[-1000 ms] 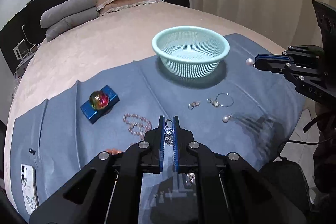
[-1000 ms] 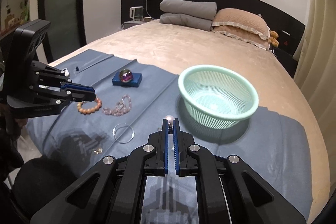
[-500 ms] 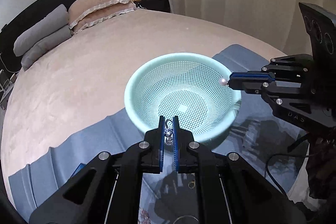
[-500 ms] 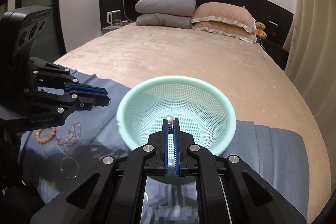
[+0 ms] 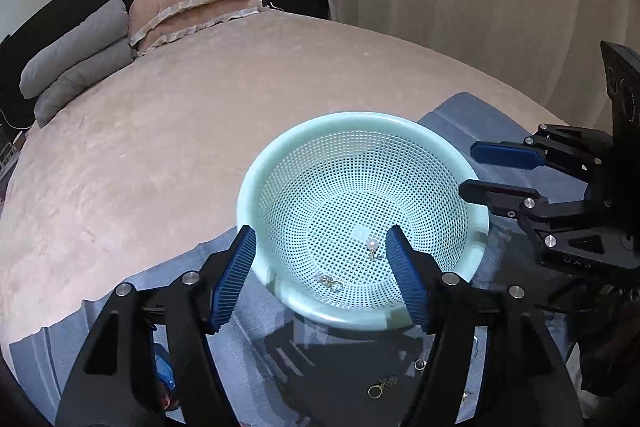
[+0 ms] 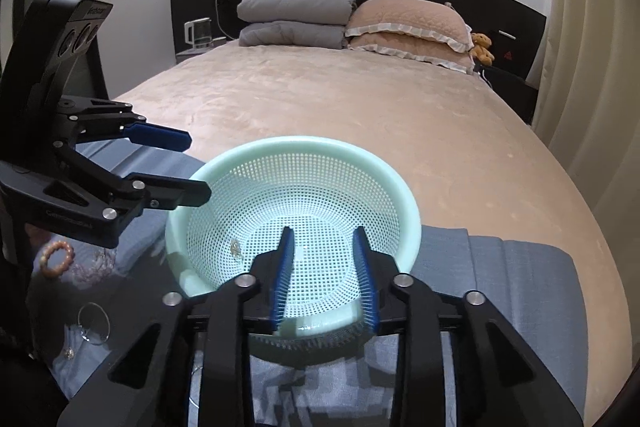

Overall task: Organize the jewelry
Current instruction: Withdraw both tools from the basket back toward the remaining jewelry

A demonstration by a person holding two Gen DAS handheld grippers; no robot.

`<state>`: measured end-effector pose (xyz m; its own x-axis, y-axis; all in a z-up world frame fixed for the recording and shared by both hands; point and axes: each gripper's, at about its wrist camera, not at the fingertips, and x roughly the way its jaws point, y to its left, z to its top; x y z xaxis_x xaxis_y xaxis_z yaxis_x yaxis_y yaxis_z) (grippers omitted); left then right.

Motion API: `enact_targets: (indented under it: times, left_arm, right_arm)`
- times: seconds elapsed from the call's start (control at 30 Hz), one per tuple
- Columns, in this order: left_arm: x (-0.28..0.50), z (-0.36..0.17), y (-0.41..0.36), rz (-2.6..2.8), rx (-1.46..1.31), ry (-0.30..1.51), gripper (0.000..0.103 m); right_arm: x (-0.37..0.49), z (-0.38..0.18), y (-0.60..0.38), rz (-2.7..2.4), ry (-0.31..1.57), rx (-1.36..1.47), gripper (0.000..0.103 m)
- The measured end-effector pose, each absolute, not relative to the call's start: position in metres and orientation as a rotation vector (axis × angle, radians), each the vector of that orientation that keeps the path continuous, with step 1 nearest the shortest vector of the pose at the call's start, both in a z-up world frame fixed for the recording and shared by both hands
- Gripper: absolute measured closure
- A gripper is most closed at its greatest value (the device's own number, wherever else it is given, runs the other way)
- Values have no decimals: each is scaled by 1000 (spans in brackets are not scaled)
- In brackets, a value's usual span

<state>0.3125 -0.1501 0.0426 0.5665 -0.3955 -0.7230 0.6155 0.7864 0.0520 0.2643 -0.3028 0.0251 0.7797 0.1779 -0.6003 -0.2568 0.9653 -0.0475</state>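
I hold both grippers over the pale mint-green perforated plastic basket [image 5: 276, 183], which sits on a blue-grey cloth [image 5: 460, 111] spread over the near end of a beige plush bed [image 5: 160, 131]. My left gripper [image 5: 322, 245] has its blue ribbed pads spread wide, with nothing between them; it hangs above the near rim of the basket. My right gripper [image 6: 326, 241] is also parted, its jaws empty, tips over the near side of the bowl; in the left wrist view it [image 5: 486, 173] reaches in from the right edge of the basket.

Inside the basket, on its mesh floor, lies a small white pearl earring [image 5: 373, 246] with a thin metal hook, just left of my left gripper's right-hand pad. Nearer to me, on the near slope of the bowl, rests a small silver sparkly ring-like piece [image 5: 329, 281]; its exact form is too small to tell.

Outside the basket, on the cloth to the left in the right wrist view, lie a peach-pink beaded bracelet [image 6: 58, 255], a pale pink bead strand [image 6: 93, 267] beside it, and, nearer, a thin silver hoop [image 6: 94, 321]. Under my left gripper, a few small gold-toned rings [image 5: 382, 386] lie on the cloth.

Grey folded pillows [image 6: 296, 17] and pink frilled pillows [image 6: 408, 27] lie at the far end of the bed.
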Motion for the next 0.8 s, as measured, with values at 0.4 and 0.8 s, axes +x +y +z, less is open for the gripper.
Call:
enact_targets:
  times: [0.4, 0.8]
  left_arm:
    - [249, 75, -81, -473, 351, 752, 6]
    - [189, 31, -21, -423, 310, 858, 6]
  right_arm:
    - [196, 62, -280, 284, 582, -196, 18]
    - [141, 28, -236, 397, 606, -246, 18]
